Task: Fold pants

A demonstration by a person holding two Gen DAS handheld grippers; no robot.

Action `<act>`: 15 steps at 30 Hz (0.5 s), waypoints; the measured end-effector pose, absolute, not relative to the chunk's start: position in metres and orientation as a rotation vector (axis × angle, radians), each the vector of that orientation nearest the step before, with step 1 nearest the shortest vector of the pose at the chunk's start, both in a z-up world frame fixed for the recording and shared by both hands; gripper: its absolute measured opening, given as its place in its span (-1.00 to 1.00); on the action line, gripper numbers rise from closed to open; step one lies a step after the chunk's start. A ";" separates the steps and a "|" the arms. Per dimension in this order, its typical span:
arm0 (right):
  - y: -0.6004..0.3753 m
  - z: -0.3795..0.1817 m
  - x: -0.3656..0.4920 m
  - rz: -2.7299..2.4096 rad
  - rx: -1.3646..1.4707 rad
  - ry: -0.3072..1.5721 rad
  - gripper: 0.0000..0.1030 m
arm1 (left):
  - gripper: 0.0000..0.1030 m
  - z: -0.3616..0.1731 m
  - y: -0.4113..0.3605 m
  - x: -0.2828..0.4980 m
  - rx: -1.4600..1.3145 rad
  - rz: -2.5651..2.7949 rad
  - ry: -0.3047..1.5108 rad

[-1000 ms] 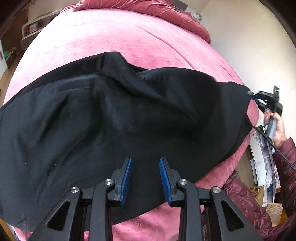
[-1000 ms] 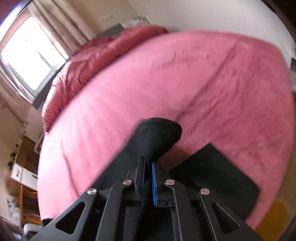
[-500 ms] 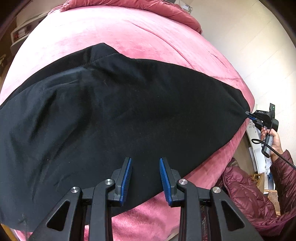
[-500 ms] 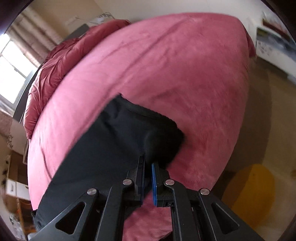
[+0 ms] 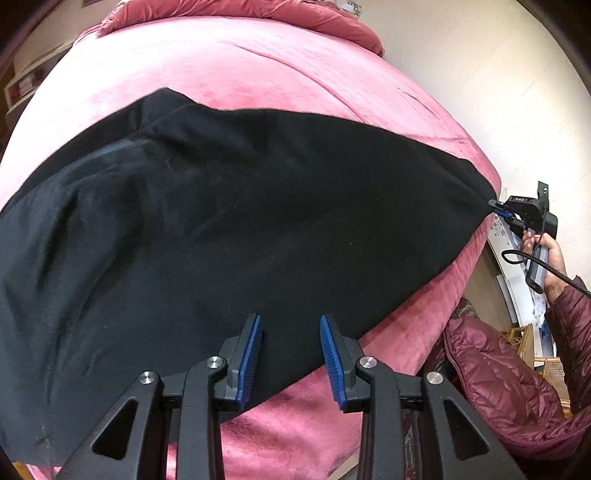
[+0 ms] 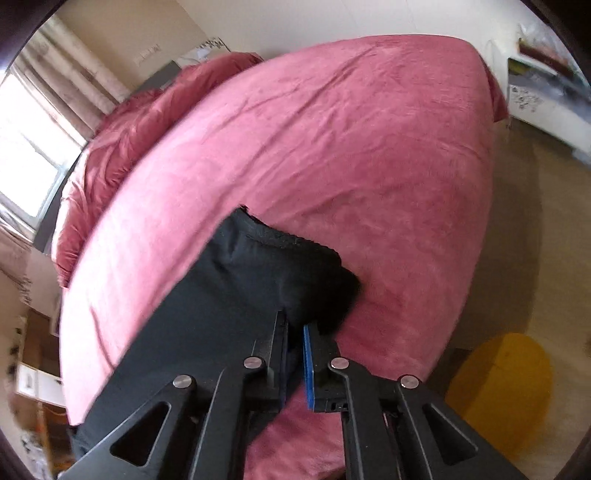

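Note:
Black pants (image 5: 240, 221) lie spread flat across a pink bed (image 5: 240, 66). My left gripper (image 5: 290, 321) hovers over their near edge, open, with both blue pads bare and the cloth lying under the gap. My right gripper (image 6: 293, 325) is shut on a bunched corner of the pants (image 6: 258, 280) near the bed's side edge. In the left wrist view that same right gripper (image 5: 496, 212) pinches the pants' far right tip, pulled taut, with a person's hand (image 5: 550, 254) on its handle.
A rumpled pink duvet (image 5: 258, 11) is piled at the bed's head. A maroon padded sleeve (image 5: 498, 369) is at the right of the bed. A yellow round object (image 6: 502, 387) sits on the floor past the bed's edge (image 6: 461, 295). A window (image 6: 22, 147) lights the left.
The billowed pants have settled flat on the bed. My right gripper drew its corner outward and down to the bed's side edge. The left gripper shifted a little along the near edge.

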State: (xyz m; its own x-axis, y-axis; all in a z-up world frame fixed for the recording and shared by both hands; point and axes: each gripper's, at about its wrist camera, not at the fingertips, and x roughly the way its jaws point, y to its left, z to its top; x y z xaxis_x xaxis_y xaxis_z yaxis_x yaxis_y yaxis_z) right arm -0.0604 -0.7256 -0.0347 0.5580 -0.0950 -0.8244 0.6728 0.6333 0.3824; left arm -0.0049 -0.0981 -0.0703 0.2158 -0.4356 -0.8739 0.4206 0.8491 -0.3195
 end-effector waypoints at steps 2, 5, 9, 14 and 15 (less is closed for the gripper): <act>-0.729 -0.044 -0.062 -0.512 0.772 0.897 -0.83 | -0.35 -0.074 -0.100 -0.006 -0.011 -0.590 1.221; -0.735 -0.046 -0.075 -0.512 0.849 0.860 -0.34 | -0.35 -0.070 -0.100 -0.008 -0.009 -0.592 1.206; -0.726 -0.037 -0.092 -0.481 0.868 0.856 -0.19 | -0.33 -0.066 -0.094 -0.008 -0.034 -0.587 1.179; -0.664 -0.035 -0.087 -0.243 0.854 0.920 -0.20 | -0.33 -0.066 -0.092 -0.009 -0.036 -0.599 1.177; -0.655 -0.040 -0.083 -0.210 0.864 0.936 -0.20 | -0.33 -0.065 -0.093 -0.011 -0.022 -0.604 1.171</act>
